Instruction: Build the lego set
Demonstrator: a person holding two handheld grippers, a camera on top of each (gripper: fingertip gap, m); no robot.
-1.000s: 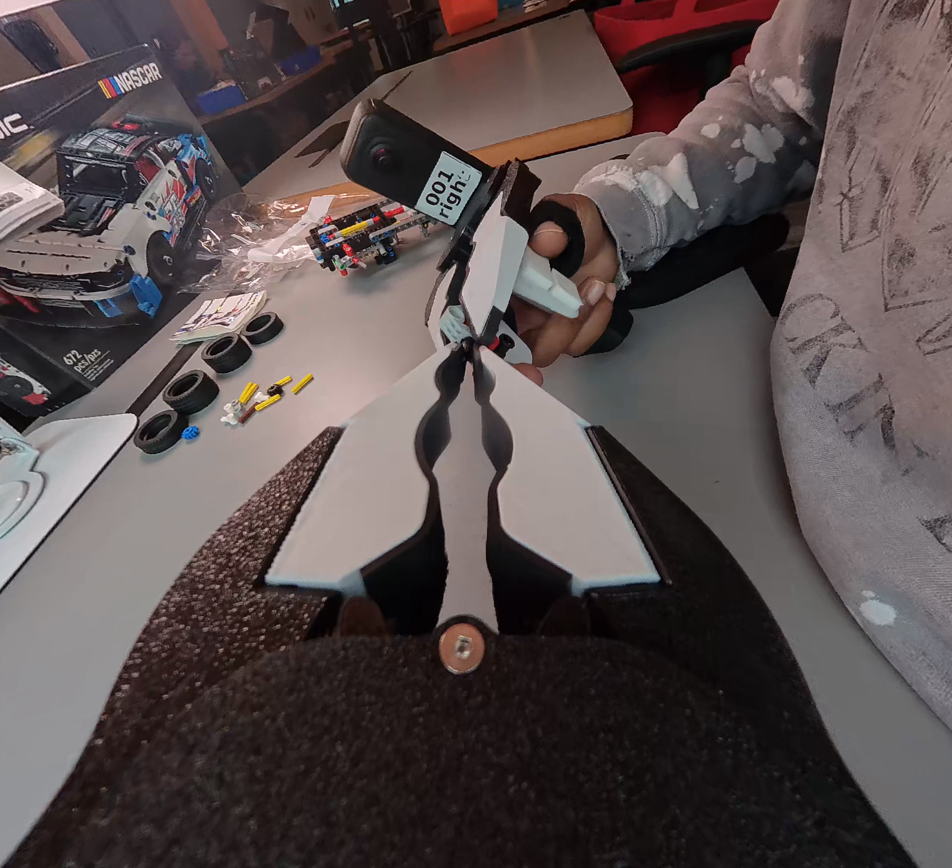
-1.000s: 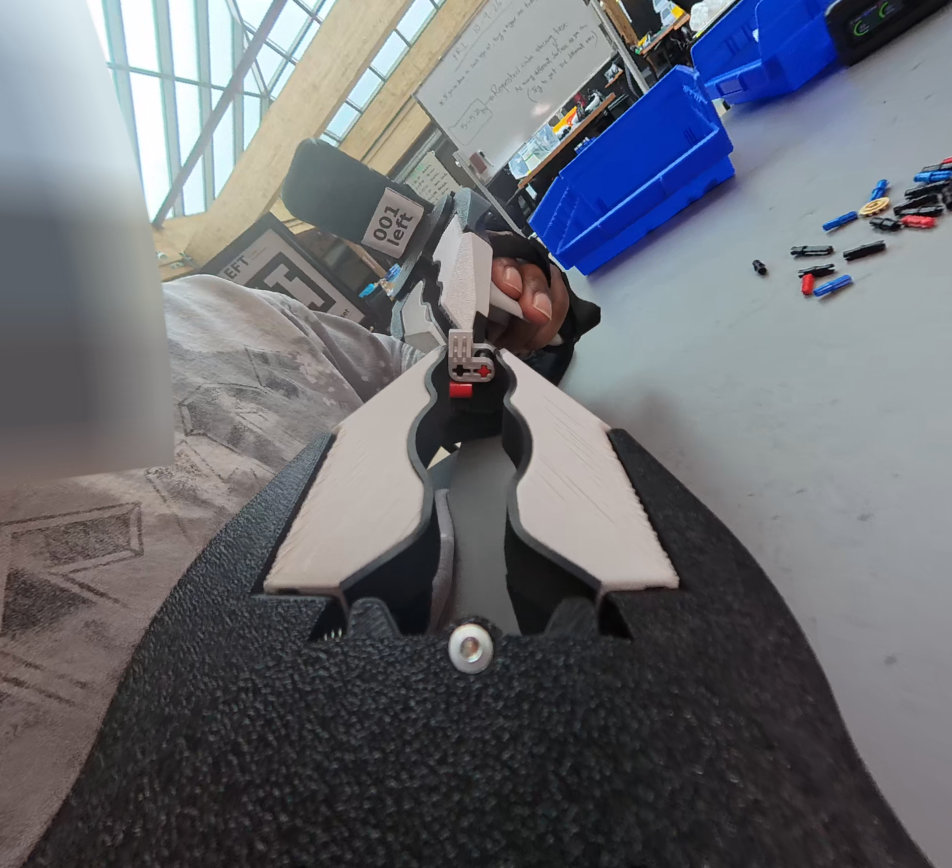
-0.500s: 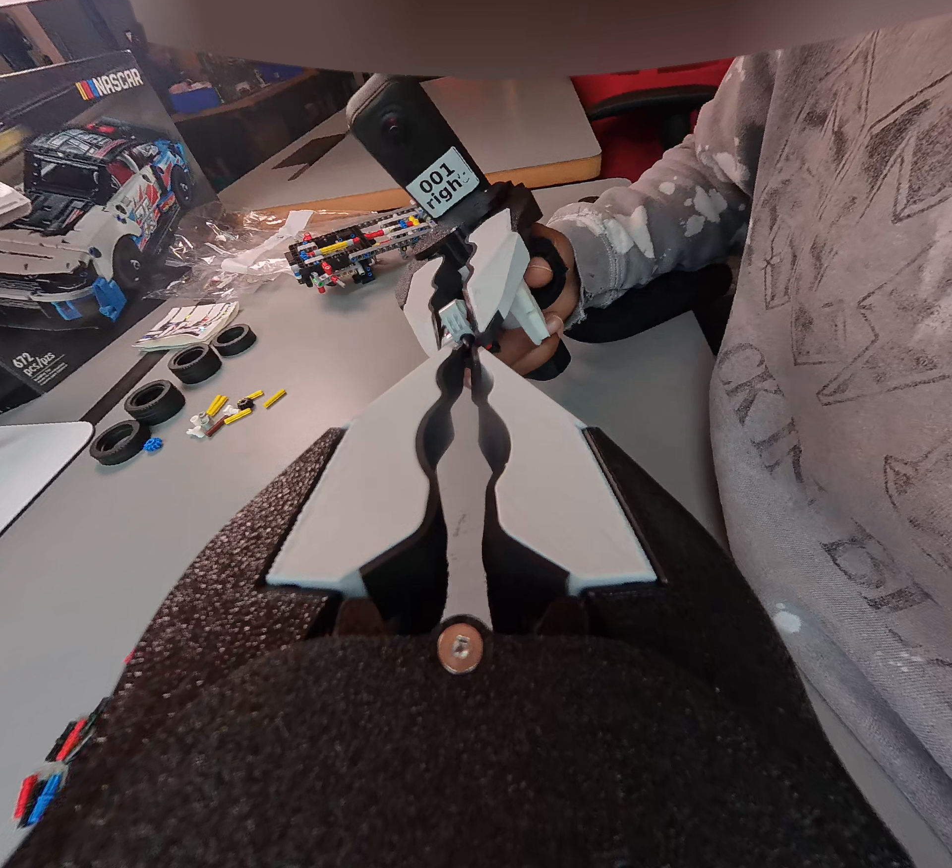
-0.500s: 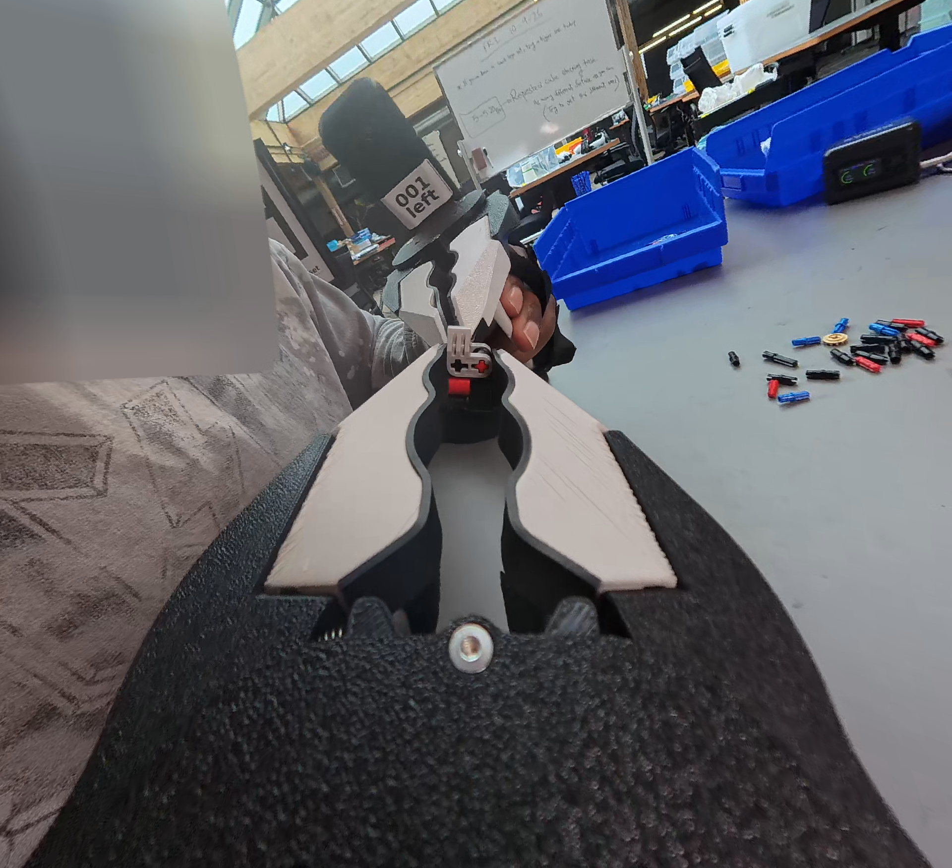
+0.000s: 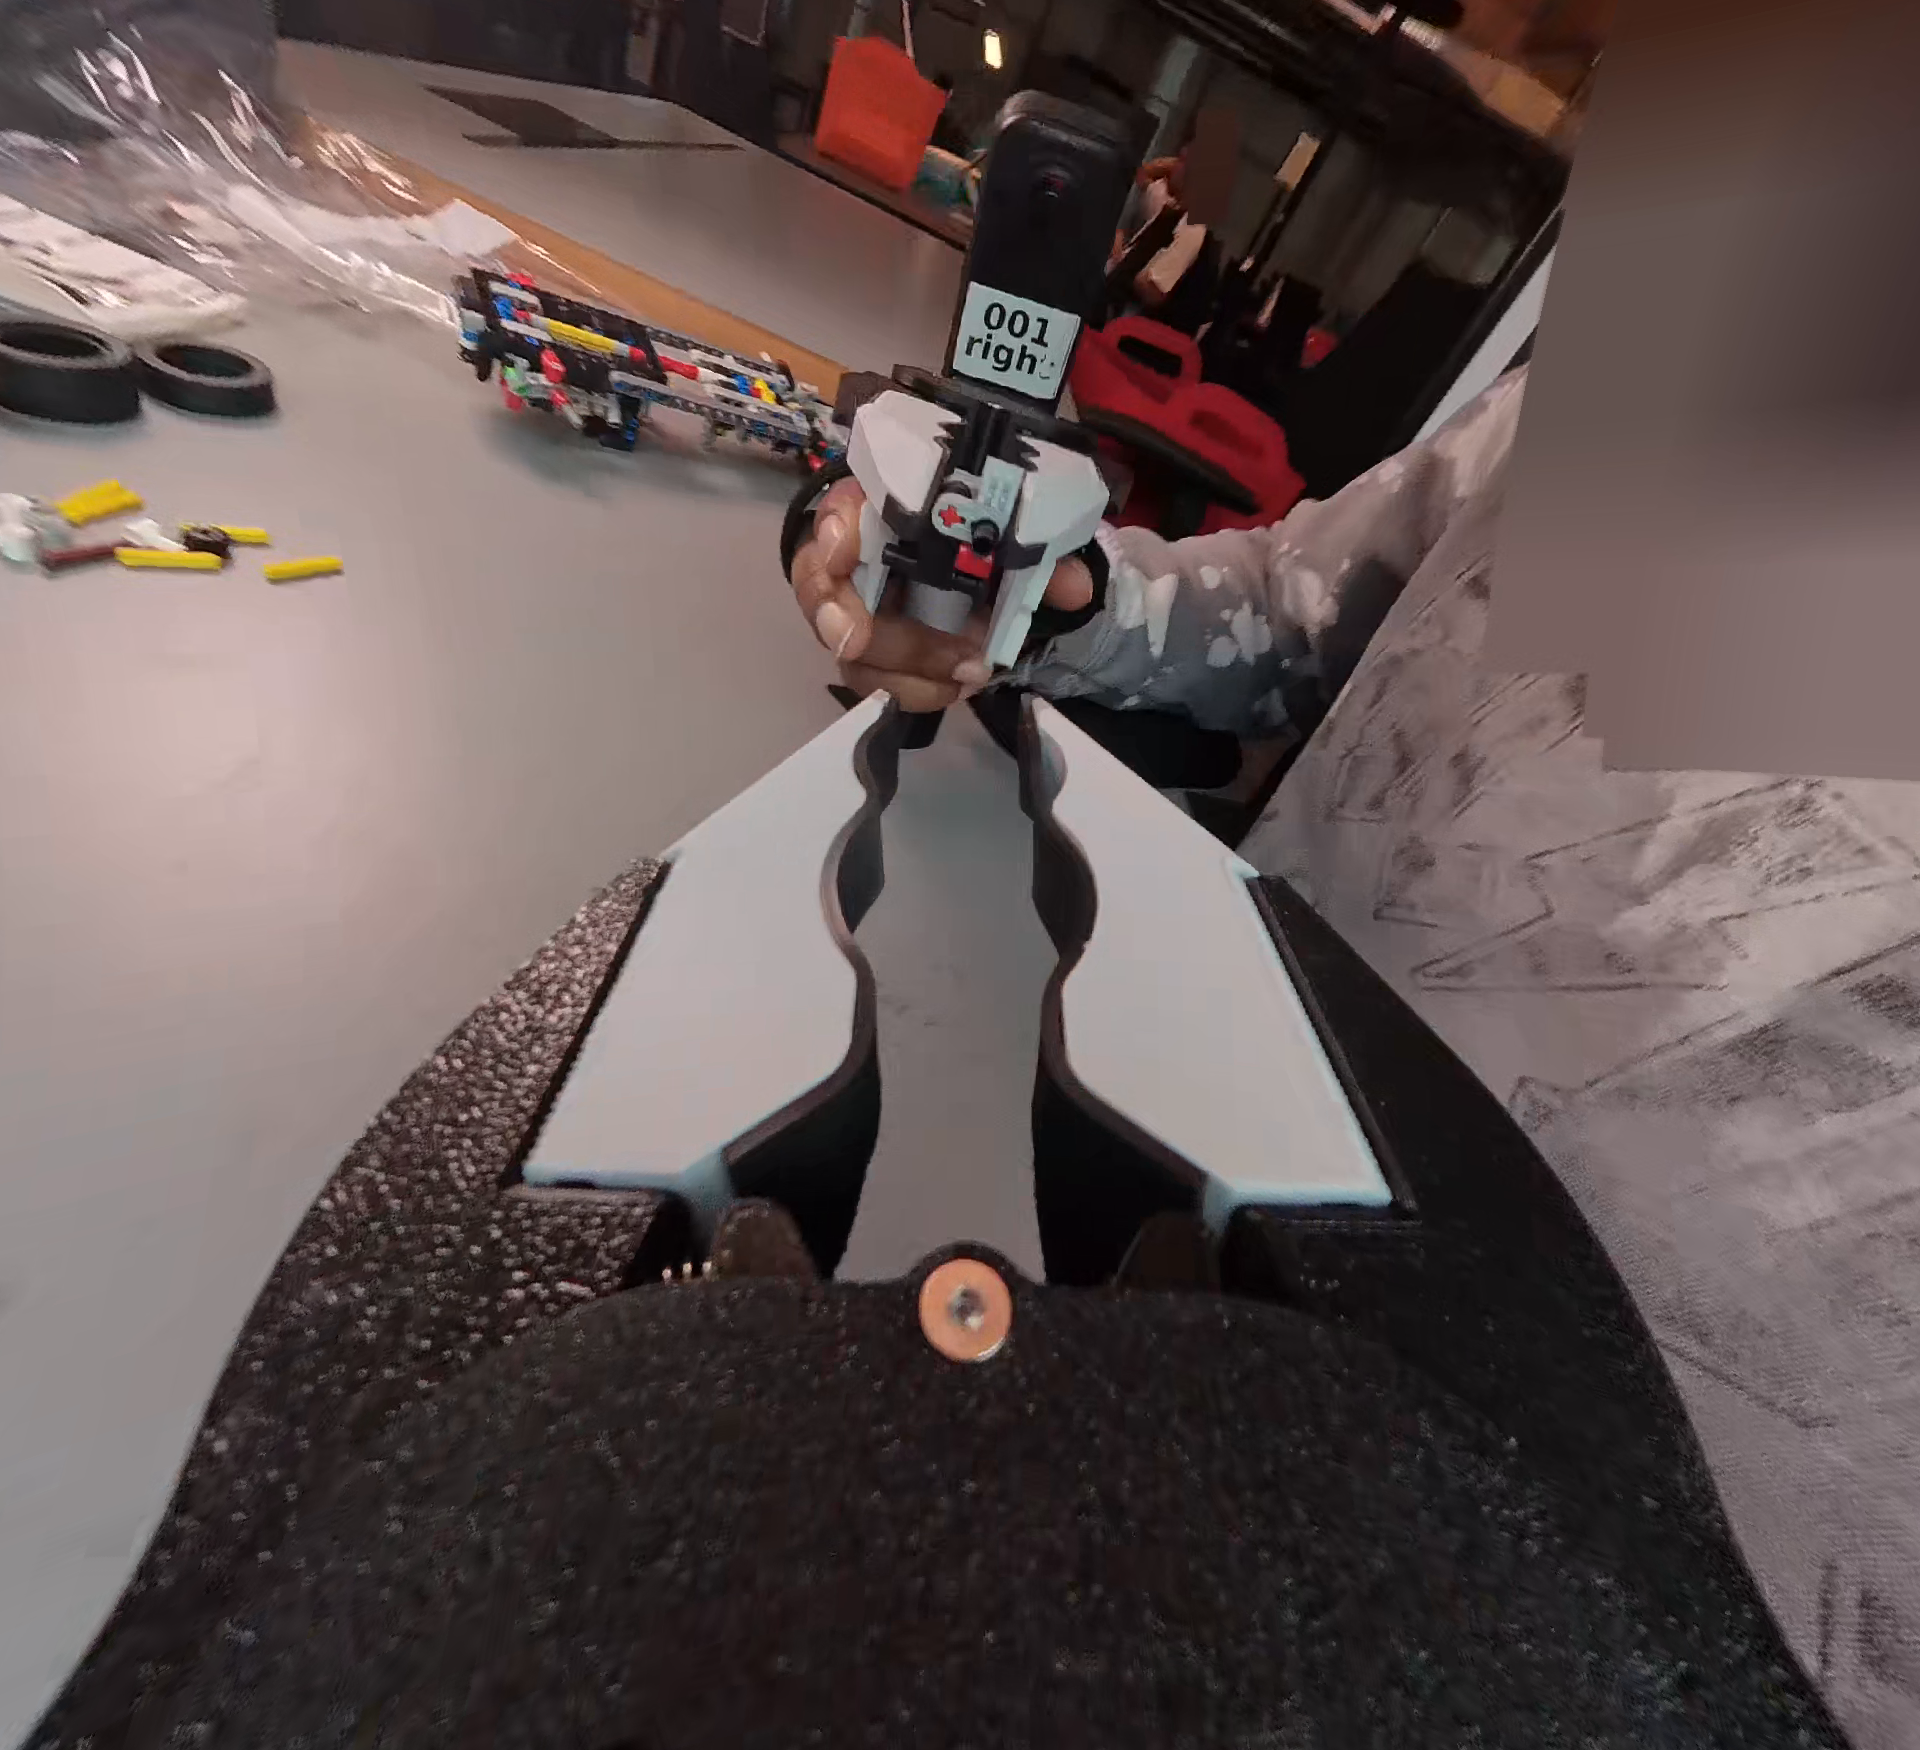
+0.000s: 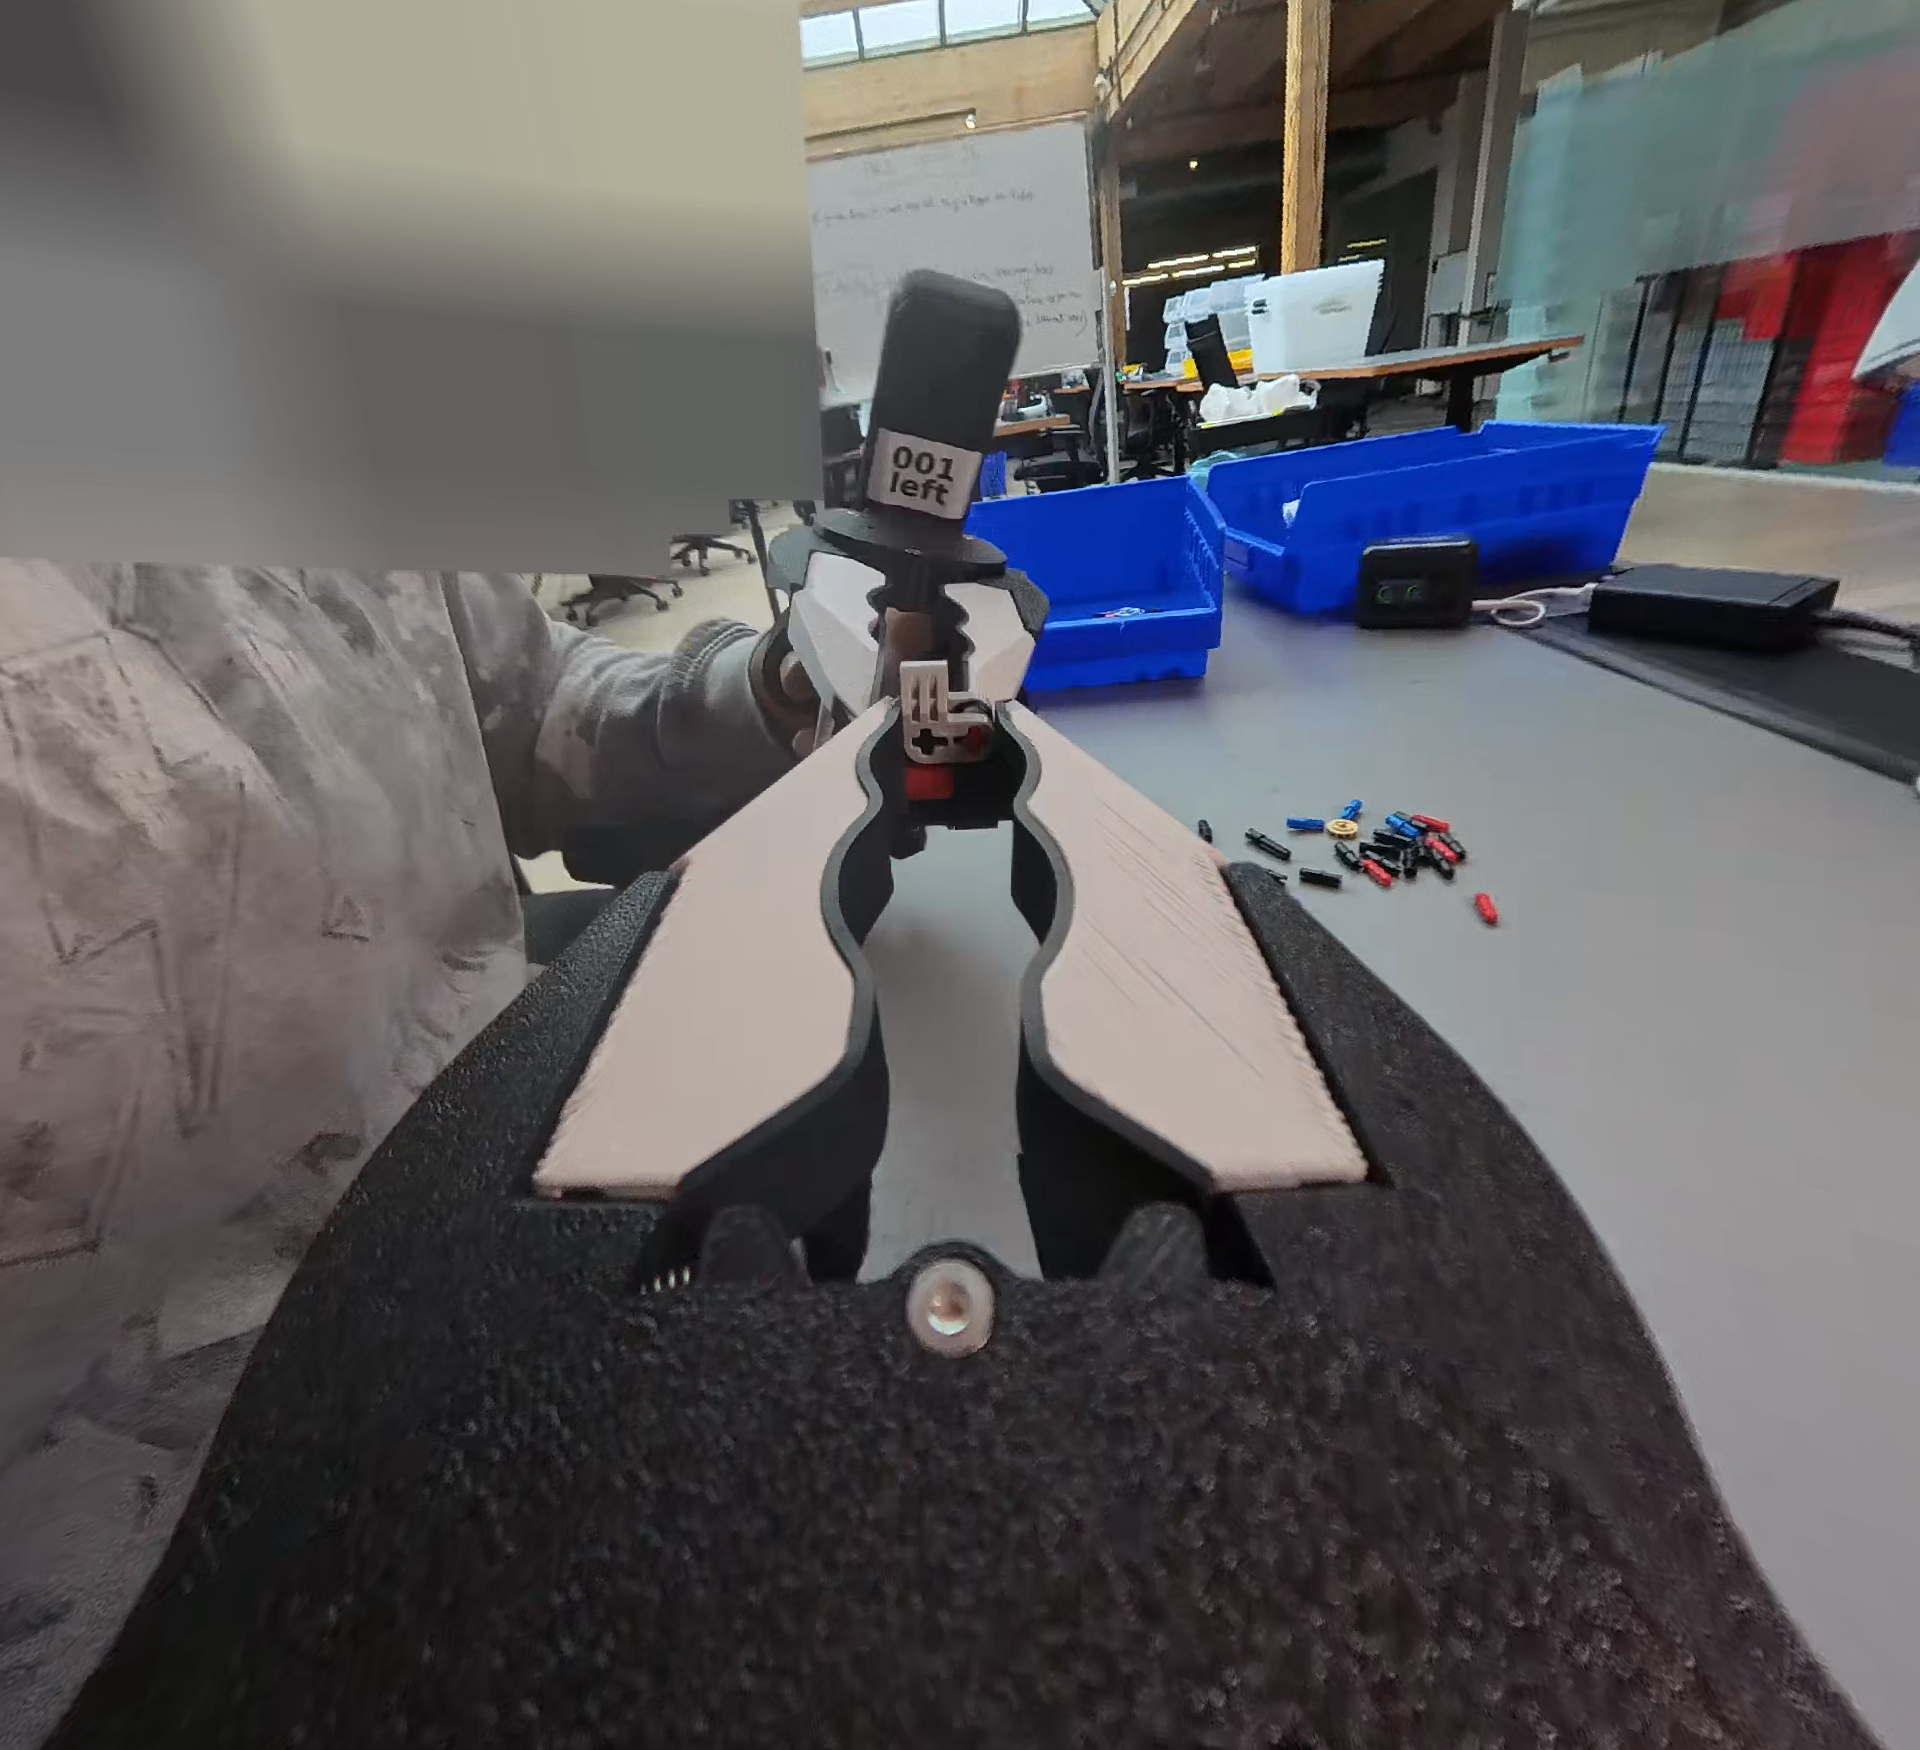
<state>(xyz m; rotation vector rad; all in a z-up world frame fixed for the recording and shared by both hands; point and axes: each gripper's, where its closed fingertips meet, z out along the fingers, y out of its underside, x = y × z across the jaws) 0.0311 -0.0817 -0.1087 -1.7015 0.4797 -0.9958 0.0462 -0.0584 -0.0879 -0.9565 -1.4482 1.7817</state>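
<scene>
Facing each other above the desk (image 5: 312, 817), two hand-held grippers frame one step in building a lego set. Left wrist view: the left gripper (image 5: 951, 713) has its jaws parted and holds nothing. Just beyond its tips, the right gripper (image 5: 966, 526) points back at the camera, its jaws clamped on a small grey sub-assembly (image 5: 971, 511) with red pins, and a hand (image 5: 862, 599) is wrapped round its handle. Behind that gripper, on the desk, lies the long chassis (image 5: 634, 375), the part-built model. Farther from the chassis toward the left edge sit two tyres (image 5: 125, 370), with loose yellow axles (image 5: 171, 557) nearer the camera and crumpled clear bags (image 5: 260, 214) behind.

Right wrist view: the right gripper (image 6: 945, 734) shows the same sub-assembly (image 6: 940, 724) pinched at its tips, a pale L-shaped piece standing above a red one. Close behind it the left gripper (image 6: 920, 651) is seen head-on. To the right of the sub-assembly a scatter of black, blue and red pins (image 6: 1382, 853) lies on the desk (image 6: 1558, 1077), and blue bins (image 6: 1122, 578) stand beyond.

Judged from here, the risk lies in the hand-over or the next pressing. The sub-assembly is gripped only at the very tips, so a sideways push from the left gripper could twist it loose, pop a pin out, or drop it among the loose pins.
</scene>
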